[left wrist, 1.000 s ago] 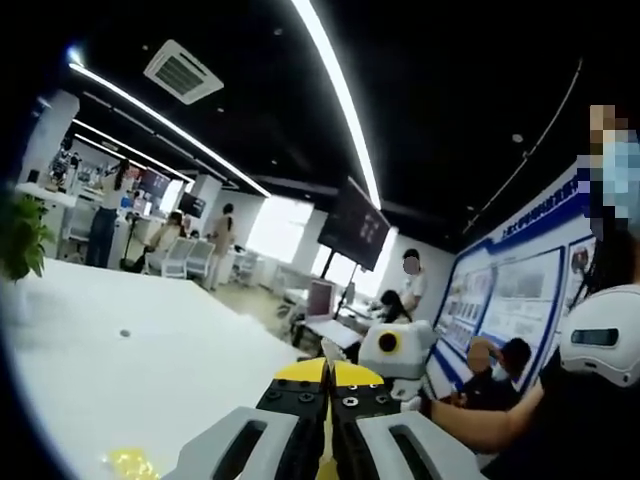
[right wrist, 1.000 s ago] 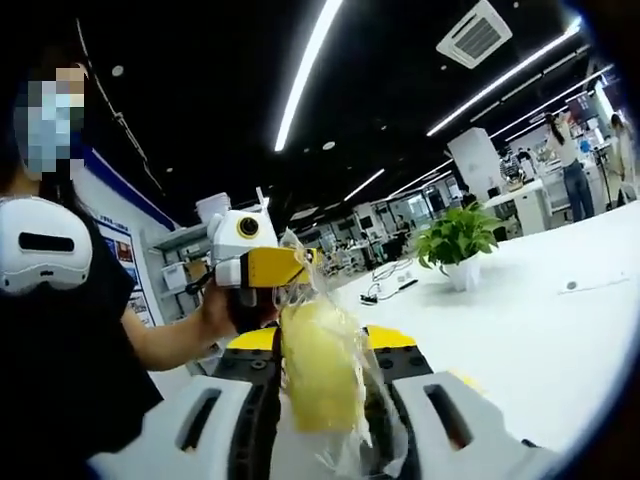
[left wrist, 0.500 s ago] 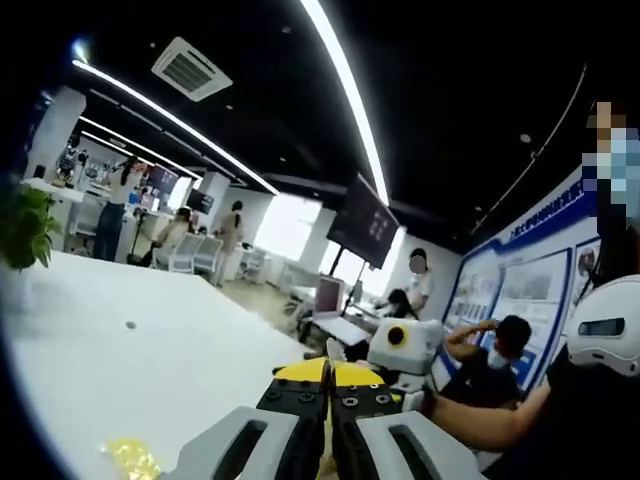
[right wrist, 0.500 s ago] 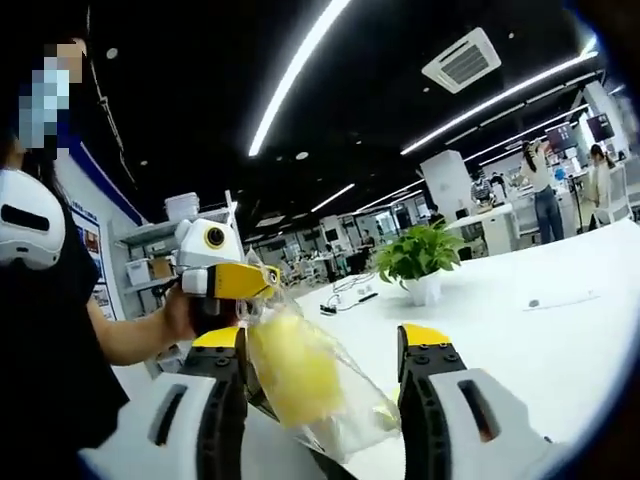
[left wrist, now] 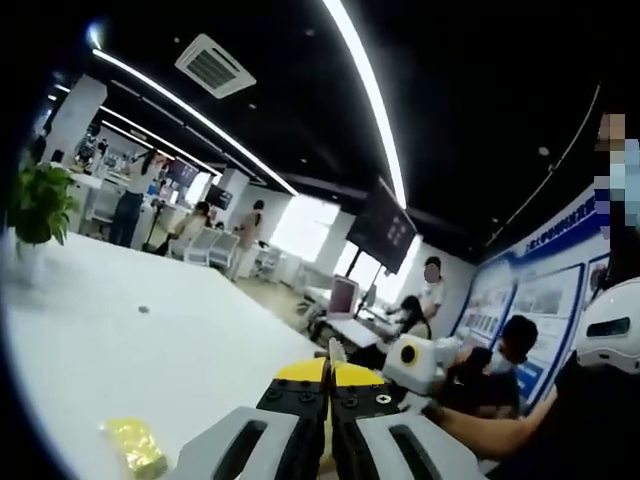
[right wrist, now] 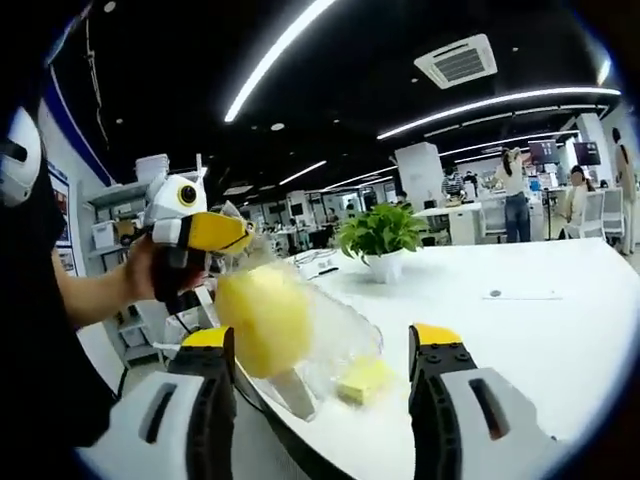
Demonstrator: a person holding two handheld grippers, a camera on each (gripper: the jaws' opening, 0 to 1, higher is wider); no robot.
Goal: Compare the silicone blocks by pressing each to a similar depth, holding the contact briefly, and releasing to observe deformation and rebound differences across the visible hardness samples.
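Right gripper held level above the near edge of the white table, jaws spread wide, nothing pinched between them. Left gripper raised above and to the left, gripped in a person's hand, yellow-tipped jaws pressed together on the top of a clear plastic bag. Hung from that pinch, a soft, rounded yellow silicone block inside the crinkled, glossy film, between the spread jaws but touching neither. Lower in the bag, resting on the table near the right-hand jaw, a smaller, squarer pale yellow block. Seen along the left gripper itself, jaws fully together, with a sliver of film barely visible at the tips. On the table just left of it, a small bagged yellow piece. Farther back on the table, a green potted plant in a white pot.
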